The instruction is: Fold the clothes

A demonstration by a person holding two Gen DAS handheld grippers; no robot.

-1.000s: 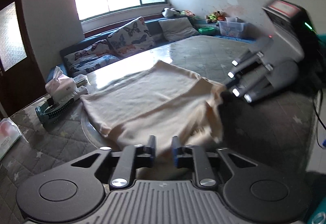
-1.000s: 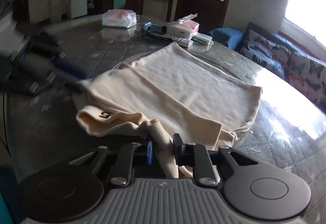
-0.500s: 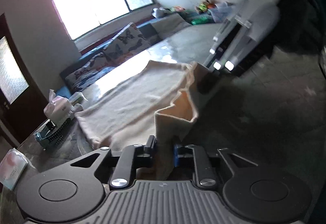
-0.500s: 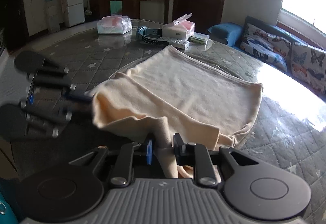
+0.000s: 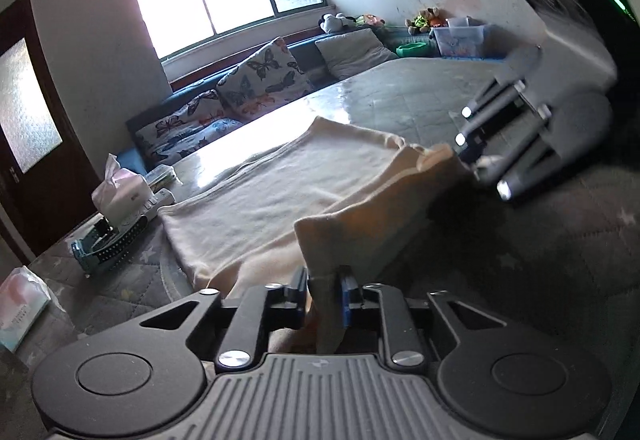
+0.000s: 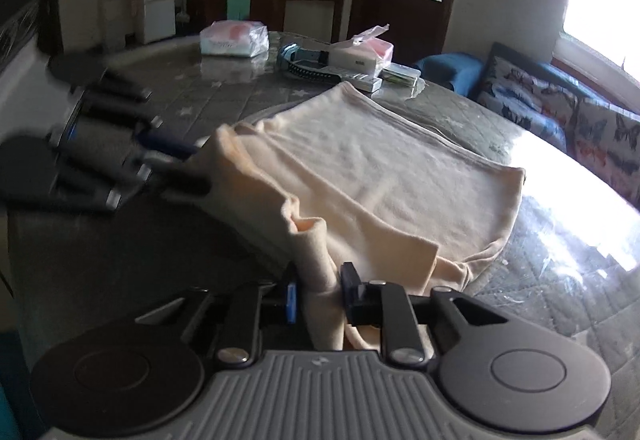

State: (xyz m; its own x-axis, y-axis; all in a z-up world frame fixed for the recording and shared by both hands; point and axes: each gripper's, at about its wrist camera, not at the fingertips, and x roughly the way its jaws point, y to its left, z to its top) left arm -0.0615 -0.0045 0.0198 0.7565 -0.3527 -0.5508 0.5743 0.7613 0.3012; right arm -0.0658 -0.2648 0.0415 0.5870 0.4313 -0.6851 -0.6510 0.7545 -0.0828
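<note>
A cream garment lies spread on the round table, its near edge lifted off the surface. My left gripper is shut on one corner of that edge. At the other corner my right gripper is shut on the cloth too. The lifted edge hangs taut between the two grippers. In the left wrist view the right gripper shows at the right, blurred. From the right wrist camera the left gripper appears at the left, holding its corner.
The table has a quilted grey cover. A tissue box, a teal brush and small boxes sit at its far side, plus a wipes pack. A sofa with butterfly cushions stands under the window.
Both grippers have kept hold of the garment's near edge and lifted it. They have shifted apart, so the edge is now stretched tighter between them.
</note>
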